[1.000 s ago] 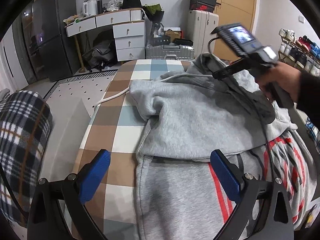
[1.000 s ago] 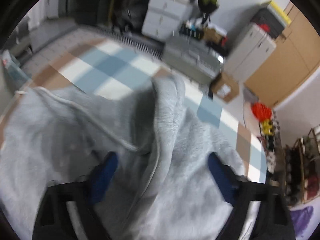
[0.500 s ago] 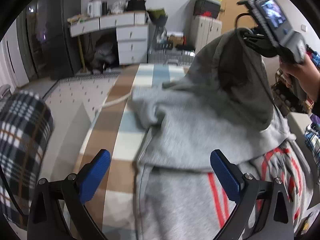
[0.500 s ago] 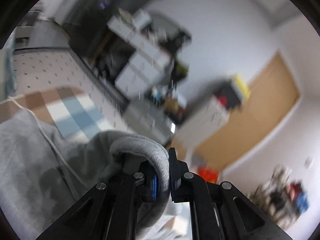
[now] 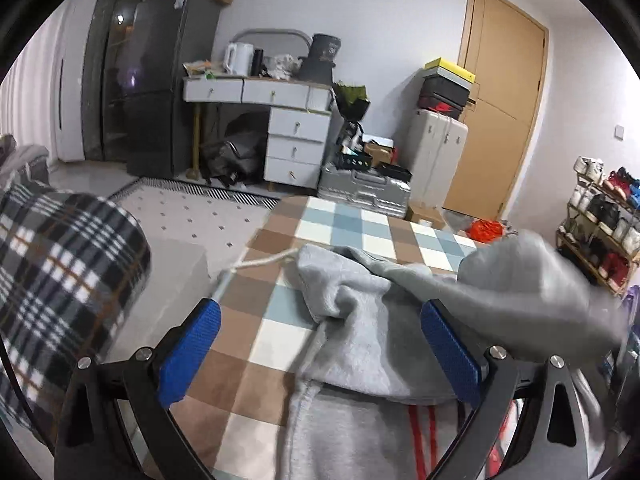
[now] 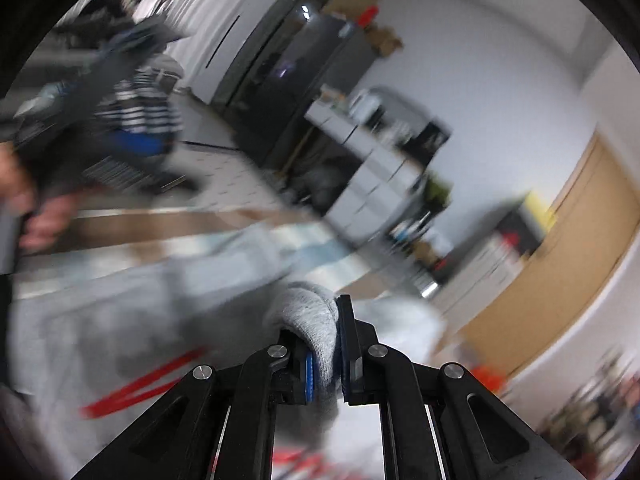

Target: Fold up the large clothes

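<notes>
Fabric of a grey hoodie (image 6: pixel 316 320) is pinched tight between the nearly closed fingers of the right gripper (image 6: pixel 326 364), low in the middle of the blurred right wrist view. From there the cloth trails off toward the lower left of that frame, where red stripes (image 6: pixel 140 388) show on it. In the left wrist view the hoodie (image 5: pixel 368 344) lies bunched on the checked cloth (image 5: pixel 276 336) over the table, filling the lower middle and right of the frame, with a lifted fold (image 5: pixel 536 284) smeared at the right edge. Its white drawstring (image 5: pixel 260 262) runs out to the left across the checks. The left gripper (image 5: pixel 320 356) stands wide open with its blue pads (image 5: pixel 190 354) spread apart above the garment, holding nothing.
</notes>
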A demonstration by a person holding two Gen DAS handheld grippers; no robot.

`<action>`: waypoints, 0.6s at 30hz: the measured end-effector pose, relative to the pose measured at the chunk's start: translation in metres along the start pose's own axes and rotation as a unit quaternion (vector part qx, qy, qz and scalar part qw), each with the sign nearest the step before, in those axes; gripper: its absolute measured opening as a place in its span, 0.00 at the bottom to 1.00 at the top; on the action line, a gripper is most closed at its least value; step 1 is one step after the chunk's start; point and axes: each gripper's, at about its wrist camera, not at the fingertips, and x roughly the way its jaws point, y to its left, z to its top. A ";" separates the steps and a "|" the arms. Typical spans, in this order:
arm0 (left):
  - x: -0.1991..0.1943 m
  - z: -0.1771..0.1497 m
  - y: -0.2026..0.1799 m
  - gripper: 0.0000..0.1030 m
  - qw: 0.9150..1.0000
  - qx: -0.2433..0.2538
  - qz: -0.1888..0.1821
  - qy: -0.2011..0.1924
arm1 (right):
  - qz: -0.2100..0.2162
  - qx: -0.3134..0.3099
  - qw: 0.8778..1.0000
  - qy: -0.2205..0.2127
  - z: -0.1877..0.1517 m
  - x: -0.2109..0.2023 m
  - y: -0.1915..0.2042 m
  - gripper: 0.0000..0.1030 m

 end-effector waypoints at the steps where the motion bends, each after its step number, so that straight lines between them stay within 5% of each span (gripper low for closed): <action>1: 0.000 -0.001 -0.001 0.95 1.000 -0.002 -0.001 0.003 | 0.016 0.020 1.000 0.011 -0.011 0.002 0.010 0.09; 5: -0.001 -0.006 -0.012 0.95 1.000 0.007 -0.010 0.008 | 0.070 0.098 0.991 0.050 -0.048 0.011 0.028 0.09; 11: 0.002 -0.015 -0.028 0.95 0.999 0.048 -0.007 0.022 | 0.162 0.208 0.956 0.128 -0.083 0.036 0.037 0.18; 13: 0.002 -0.018 -0.031 0.95 0.998 0.059 -0.006 0.030 | 0.201 0.252 0.939 0.122 -0.086 0.033 0.027 0.37; 14: 0.003 -0.019 -0.032 0.95 0.997 0.063 -0.009 0.034 | 0.224 0.274 0.928 0.117 -0.086 0.030 0.019 0.63; 15: 0.001 -0.020 -0.033 0.95 0.997 0.065 -0.009 0.035 | 0.240 0.296 0.919 0.106 -0.086 0.025 0.011 0.77; 18: 0.000 -0.020 -0.034 0.95 0.997 0.066 -0.010 0.037 | 0.245 0.344 0.906 0.040 -0.083 -0.002 -0.018 0.83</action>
